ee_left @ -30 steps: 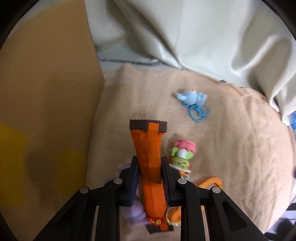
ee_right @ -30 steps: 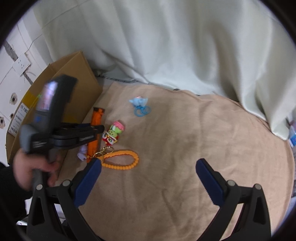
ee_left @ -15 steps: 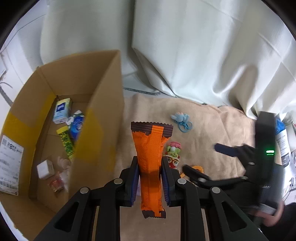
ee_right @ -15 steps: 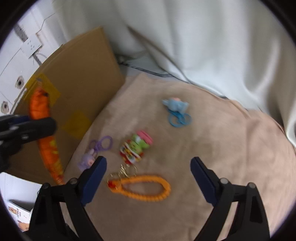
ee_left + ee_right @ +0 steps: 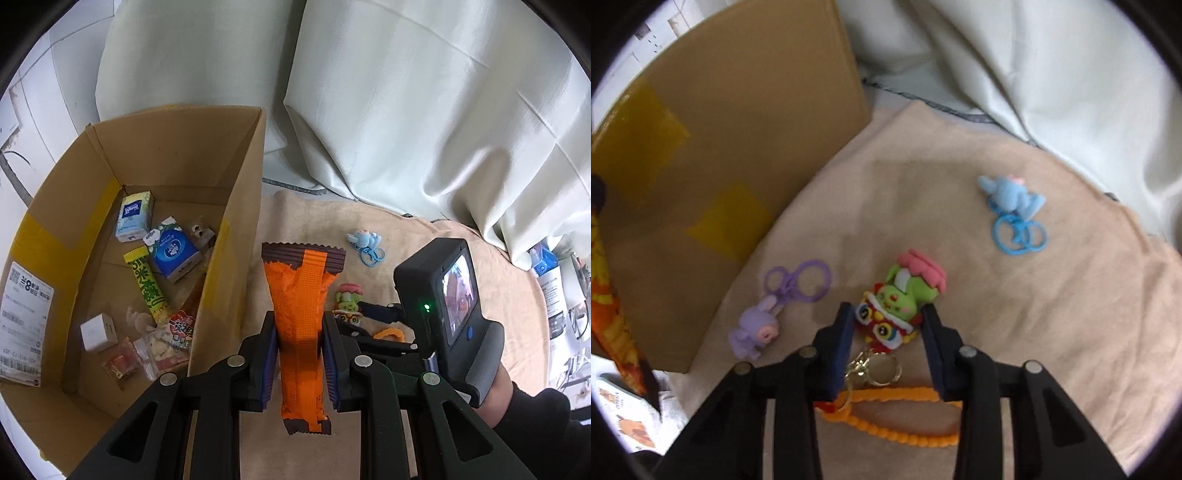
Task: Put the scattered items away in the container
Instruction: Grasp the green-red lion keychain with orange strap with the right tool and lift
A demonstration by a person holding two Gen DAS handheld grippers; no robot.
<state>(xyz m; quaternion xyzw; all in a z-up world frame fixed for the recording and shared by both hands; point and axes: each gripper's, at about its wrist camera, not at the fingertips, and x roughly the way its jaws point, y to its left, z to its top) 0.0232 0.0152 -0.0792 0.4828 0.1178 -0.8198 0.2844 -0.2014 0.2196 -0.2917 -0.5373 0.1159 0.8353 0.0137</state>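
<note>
My left gripper [image 5: 299,321] is shut on an orange snack packet [image 5: 301,288] with brown ends. It holds the packet upright over the beige cloth, just right of the open cardboard box [image 5: 236,206]. In the right wrist view my right gripper [image 5: 886,314] has its pads against both sides of a green and red figure keychain [image 5: 905,291] lying on the cloth. Its gold ring and an orange bead loop [image 5: 897,432] trail back under the jaws. A purple rabbit keychain [image 5: 755,328] lies to the left and a blue one [image 5: 1012,195] farther right.
The box holds tissue packs [image 5: 135,216], a green stick packet [image 5: 146,284], a white cube [image 5: 98,332] and several small snacks. White curtains [image 5: 406,110] hang behind the cloth [image 5: 1034,314]. A hand and dark sleeve [image 5: 524,402] hold the right gripper's body. Papers lie at the right edge.
My left gripper has lifted the orange packet higher, bringing the inside of the box into view. My right gripper has come down over the figure keychain and its jaws have narrowed from wide open.
</note>
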